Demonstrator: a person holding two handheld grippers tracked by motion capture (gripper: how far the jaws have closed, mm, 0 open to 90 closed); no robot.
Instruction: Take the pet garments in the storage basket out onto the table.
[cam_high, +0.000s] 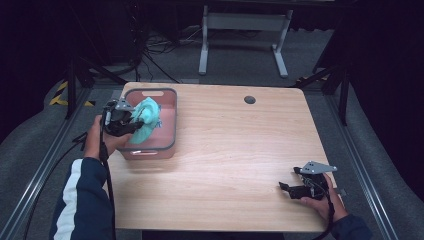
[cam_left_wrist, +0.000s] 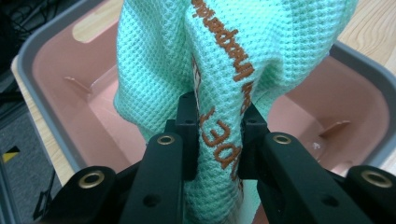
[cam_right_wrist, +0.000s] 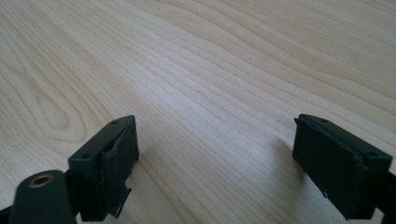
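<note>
Already the left hand-held gripper (cam_left_wrist: 217, 140) is clamping a fold of the mint-green waffle cloth (cam_left_wrist: 233, 60), holding it over the pink bin (cam_high: 169, 107) at the far left of the surface (cam_high: 240, 150). The cloth is hanging partly above the rim, so the lift out looks begun but not finished; setting it down somewhere is probably what is left. The right hand-held gripper (cam_right_wrist: 215, 163) is sitting at the near right with its jaws standing wide apart, holding nothing. The orange lettering on the cloth is folded and cut off, unreadable.

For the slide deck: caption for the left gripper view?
Left gripper shut on a mint-green cloth above a pink bin.
</note>
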